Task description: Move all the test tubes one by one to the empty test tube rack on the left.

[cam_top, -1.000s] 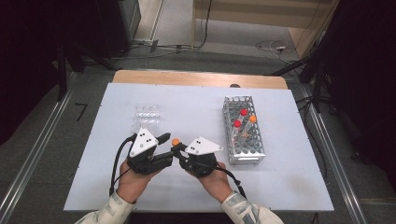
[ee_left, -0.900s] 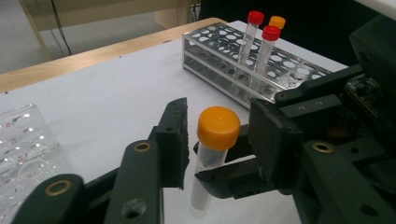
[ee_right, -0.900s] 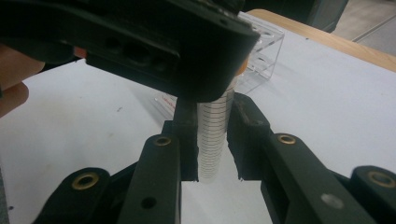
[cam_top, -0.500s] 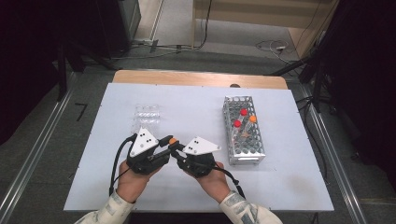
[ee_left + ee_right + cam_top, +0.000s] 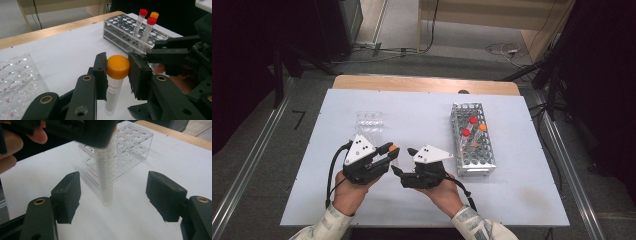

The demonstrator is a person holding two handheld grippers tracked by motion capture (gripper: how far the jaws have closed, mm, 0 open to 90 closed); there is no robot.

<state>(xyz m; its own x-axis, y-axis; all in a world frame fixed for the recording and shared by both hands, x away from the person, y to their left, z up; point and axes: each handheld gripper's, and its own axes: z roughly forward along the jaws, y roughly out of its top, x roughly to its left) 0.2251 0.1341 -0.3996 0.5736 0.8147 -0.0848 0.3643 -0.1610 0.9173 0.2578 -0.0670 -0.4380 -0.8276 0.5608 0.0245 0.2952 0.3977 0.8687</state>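
An orange-capped tube (image 5: 113, 85) stands upright over the white table. My left gripper (image 5: 117, 75) is shut on its orange cap (image 5: 393, 148). In the right gripper view the tube's clear body (image 5: 106, 177) hangs between the jaws of my right gripper (image 5: 113, 195). Those jaws have just been opening and stand wide, touching nothing. In the high view the left gripper (image 5: 384, 152) and right gripper (image 5: 404, 161) face each other near the table's front. The right gripper (image 5: 172, 50) also reaches in from the right in the left gripper view.
A metal rack (image 5: 472, 145) at the right holds two red-capped tubes (image 5: 466, 132) and one orange-capped tube (image 5: 482, 127). A clear plastic rack (image 5: 369, 121) sits behind the left gripper. The table's wooden far edge (image 5: 422, 84) runs along the back.
The right gripper's jaws have spread apart off the tube. The left gripper has closed on the orange cap. Both hands have stayed nearly in place.
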